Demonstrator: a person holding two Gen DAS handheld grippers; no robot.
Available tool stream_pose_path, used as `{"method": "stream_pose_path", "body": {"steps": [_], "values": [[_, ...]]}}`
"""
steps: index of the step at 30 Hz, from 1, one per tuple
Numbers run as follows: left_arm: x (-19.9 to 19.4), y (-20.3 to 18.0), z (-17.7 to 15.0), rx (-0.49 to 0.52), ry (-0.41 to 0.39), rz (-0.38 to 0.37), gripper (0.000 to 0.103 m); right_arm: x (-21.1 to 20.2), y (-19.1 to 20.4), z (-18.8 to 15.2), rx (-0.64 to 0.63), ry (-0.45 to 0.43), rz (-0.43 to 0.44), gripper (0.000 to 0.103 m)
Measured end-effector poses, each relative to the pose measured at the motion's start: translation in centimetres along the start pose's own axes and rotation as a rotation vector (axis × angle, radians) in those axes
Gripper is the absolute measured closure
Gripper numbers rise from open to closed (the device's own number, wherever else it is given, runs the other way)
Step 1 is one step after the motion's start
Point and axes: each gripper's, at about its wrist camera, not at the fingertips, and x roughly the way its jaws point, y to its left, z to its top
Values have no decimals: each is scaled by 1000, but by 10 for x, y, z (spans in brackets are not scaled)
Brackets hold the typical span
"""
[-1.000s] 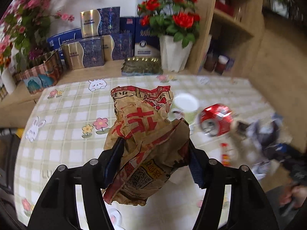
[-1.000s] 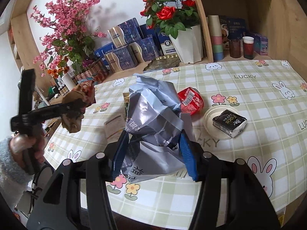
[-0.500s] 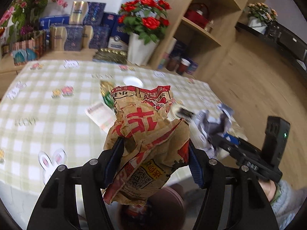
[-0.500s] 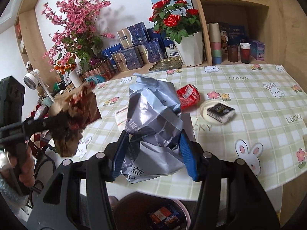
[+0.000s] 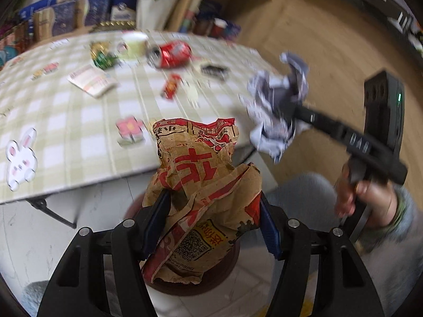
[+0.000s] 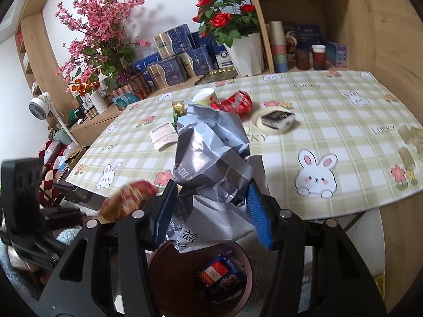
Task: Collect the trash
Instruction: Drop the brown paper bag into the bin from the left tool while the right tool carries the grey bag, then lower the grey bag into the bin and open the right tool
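Observation:
My left gripper (image 5: pixel 214 224) is shut on a crumpled brown paper bag with red print (image 5: pixel 201 198), held off the table's front edge above a round dark-red bin (image 5: pixel 211 285) on the floor. My right gripper (image 6: pixel 208 211) is shut on a crumpled grey and white plastic bag (image 6: pixel 211 163), over the same bin (image 6: pixel 171 277), which holds a few wrappers. The left wrist view shows that grey bag (image 5: pixel 277 108) out to the right, in the right gripper (image 5: pixel 285 116). In the right wrist view the brown bag (image 6: pixel 127 198) is a blur at lower left.
On the checked tablecloth (image 6: pixel 330 121) lie a crushed red can (image 6: pixel 235 101), a paper cup (image 6: pixel 203 96), a small dark box on a white lid (image 6: pixel 277 117), a receipt (image 6: pixel 162 134) and a green-gold wrapper (image 6: pixel 178 108). Flower pots, boxes and shelves stand behind the table.
Both grippers have pulled back from over the table to beyond its front edge, still shut on their bags. The left one dipped downward, and the bin now lies under both.

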Motion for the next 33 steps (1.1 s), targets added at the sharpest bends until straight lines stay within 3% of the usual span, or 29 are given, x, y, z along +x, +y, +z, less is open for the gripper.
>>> {"method": "stream_pose_path", "body": {"steps": [5, 8, 18, 20, 25, 33], "values": [[33, 2, -17, 29, 140, 4, 40, -4, -8, -4, 29, -5, -1, 48], [47, 2, -22, 47, 183, 25, 40, -6, -8, -4, 23, -10, -1, 48], [66, 16, -20, -42, 214, 44, 35, -6, -11, -7, 33, -1, -8, 48], [64, 15, -16, -44, 194, 45, 27, -6, -11, -8, 33, 2, -9, 48], [44, 10, -4, -34, 97, 103, 21, -3, -8, -12, 35, 19, -8, 48], [-20, 14, 20, -89, -120, 263, 11, 9, 4, -25, 14, 71, 7, 48]]}}
